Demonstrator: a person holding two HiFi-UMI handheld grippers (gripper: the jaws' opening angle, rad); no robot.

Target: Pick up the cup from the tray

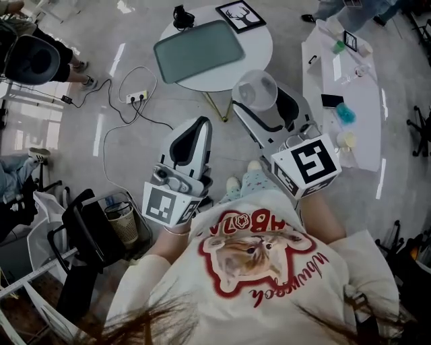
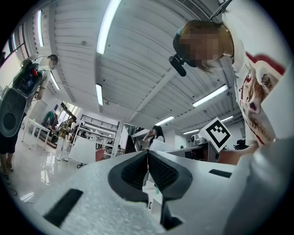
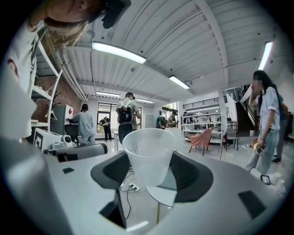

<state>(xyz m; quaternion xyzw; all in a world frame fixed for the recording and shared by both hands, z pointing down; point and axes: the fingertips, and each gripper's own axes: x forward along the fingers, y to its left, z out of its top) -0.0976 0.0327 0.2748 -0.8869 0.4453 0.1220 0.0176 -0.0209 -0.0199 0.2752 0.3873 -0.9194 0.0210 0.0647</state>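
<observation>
A pale glossy floor (image 1: 121, 145) fills most of the head view, with a long white table (image 1: 367, 128) on the right that carries small odds and ends. A round white table (image 1: 259, 40) stands at the top centre. On it lies a grey-green rectangular tray (image 1: 195, 50) with rounded corners, and a black framed picture (image 1: 240, 15) sits beside the tray's far right corner. The person's cream printed shirt (image 1: 262, 269) takes up the bottom of that view, and both tongs reach forward from it. The left gripper (image 2: 148, 154) has its ribbed dark pads pressed together with nothing between them. It hangs over the floor, nearer the person than the round table. The right gripper (image 3: 149, 161) is raised higher and to the right, with its jaws clamped on the cup (image 3: 149, 153). The cup is translucent white plastic and stands upright, its long axis vertical. Its wide mouth opens upward, and the pads pinch its narrower lower wall from either side. From above, the cup (image 1: 254, 89) shows its round open mouth to the camera. It is held in the air off the tray, to the tray's right and nearer the person, by the round table's near edge. A white power strip (image 1: 137, 96) with trailing cables lies on the floor to the left of the round table.
</observation>
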